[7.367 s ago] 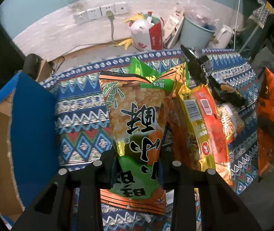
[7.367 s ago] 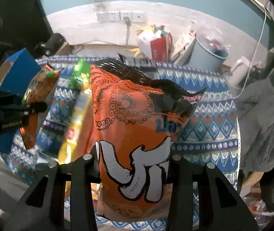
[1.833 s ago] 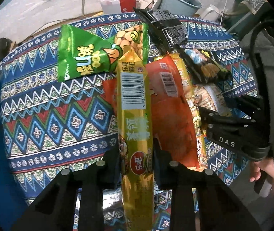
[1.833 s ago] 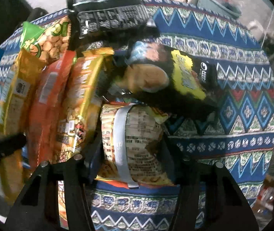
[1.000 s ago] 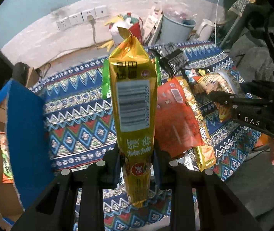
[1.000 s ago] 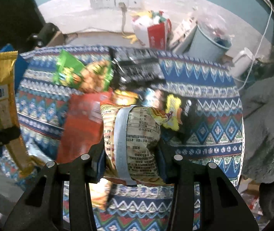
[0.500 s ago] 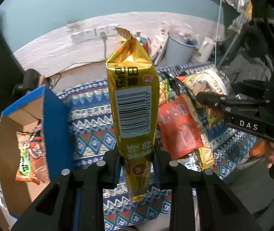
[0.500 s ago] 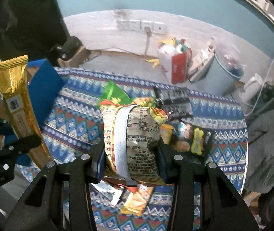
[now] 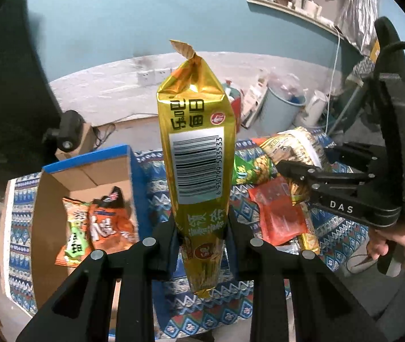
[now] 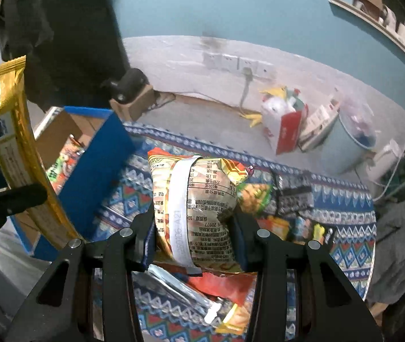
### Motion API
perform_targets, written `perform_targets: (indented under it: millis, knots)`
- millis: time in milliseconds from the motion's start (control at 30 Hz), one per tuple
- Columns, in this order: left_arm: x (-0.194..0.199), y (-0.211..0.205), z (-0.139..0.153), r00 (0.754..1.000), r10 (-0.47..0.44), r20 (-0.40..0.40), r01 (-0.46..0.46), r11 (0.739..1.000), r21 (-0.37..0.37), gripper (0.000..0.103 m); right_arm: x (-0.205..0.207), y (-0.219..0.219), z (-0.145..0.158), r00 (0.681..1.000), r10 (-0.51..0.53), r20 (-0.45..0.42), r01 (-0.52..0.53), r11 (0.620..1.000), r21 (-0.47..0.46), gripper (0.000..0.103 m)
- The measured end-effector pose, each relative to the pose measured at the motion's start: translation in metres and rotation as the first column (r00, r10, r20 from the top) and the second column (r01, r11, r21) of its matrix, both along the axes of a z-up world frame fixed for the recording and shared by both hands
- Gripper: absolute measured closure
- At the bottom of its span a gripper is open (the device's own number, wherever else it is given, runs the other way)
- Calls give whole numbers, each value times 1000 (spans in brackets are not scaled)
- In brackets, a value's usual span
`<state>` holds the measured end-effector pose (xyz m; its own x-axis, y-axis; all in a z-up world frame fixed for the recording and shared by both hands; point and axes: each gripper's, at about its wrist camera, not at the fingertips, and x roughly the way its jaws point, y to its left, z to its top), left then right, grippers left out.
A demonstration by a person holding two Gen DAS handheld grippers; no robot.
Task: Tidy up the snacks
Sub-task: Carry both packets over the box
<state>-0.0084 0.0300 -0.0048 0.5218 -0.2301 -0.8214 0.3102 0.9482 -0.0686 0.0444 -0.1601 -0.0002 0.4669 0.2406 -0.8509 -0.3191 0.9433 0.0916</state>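
Landmark: the blue cardboard box (image 9: 88, 188), open at the top, standing on the patterned cloth (image 9: 156, 199) at its left end; every place below is told from it.
Left gripper: the left gripper (image 9: 201, 228) is clamped on the lower part of a long gold packet (image 9: 196, 154), held upright, just to the right of the box's blue wall and above the cloth.
Right gripper: the right gripper (image 10: 195, 228) is clamped on a plump printed bag (image 10: 199, 199) with a pale seam strip down its back, held clear of the pile, well to the right of the box.
Risk, gold packet: it is tall and gripped low, so I judge it could tip or swing in the jaws; carried leftward, its free top end could strike the box wall and twist out.
Risk, plump bag: it is puffed with air and slick, and the jaws squeeze only its middle; a harder squeeze may crush the contents, a looser one may let it slide down onto the pile.
Risk, both arms: the two grippers stand near each other on the box's right side; going for the one opening together could make them collide.
Box contents: an orange-and-green bag (image 9: 74, 236) and an orange bag (image 9: 108, 222) lie flat on the floor of the box, with room beside them.
Remaining pile: a green bag (image 9: 248, 171), a red packet (image 9: 279, 213) and others lie overlapping on the cloth, right of the box, not yet sorted.
Gold packet, look: shiny foil, crimped top, white barcode label facing the left wrist camera.
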Motion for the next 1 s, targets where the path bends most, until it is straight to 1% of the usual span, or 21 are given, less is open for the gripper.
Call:
perform_targets:
  millis: [200,400,567,733,1000]
  knots:
    - [-4,26,12,999,30,28,-30,999,-19,75,2,37,9,999,46,26,-46,999,14,61]
    - [-11,62,22,993,93,67,-90,995,-38,75,5,74,14,995,95,42,-96,995,22,61]
    - [-8,91,19,985,149,84,-149,989,-4,75,8,103,14,990,131,42,-132,991,25,61]
    - [-3,122,6,978,205,44,-205,979,-7,75,11,136,14,984,175,46,-176,984,23,61]
    - [6,160,-26,960,277,-36,-276,961,32,75,14,183,2,971,239,16,-239,971,27,61]
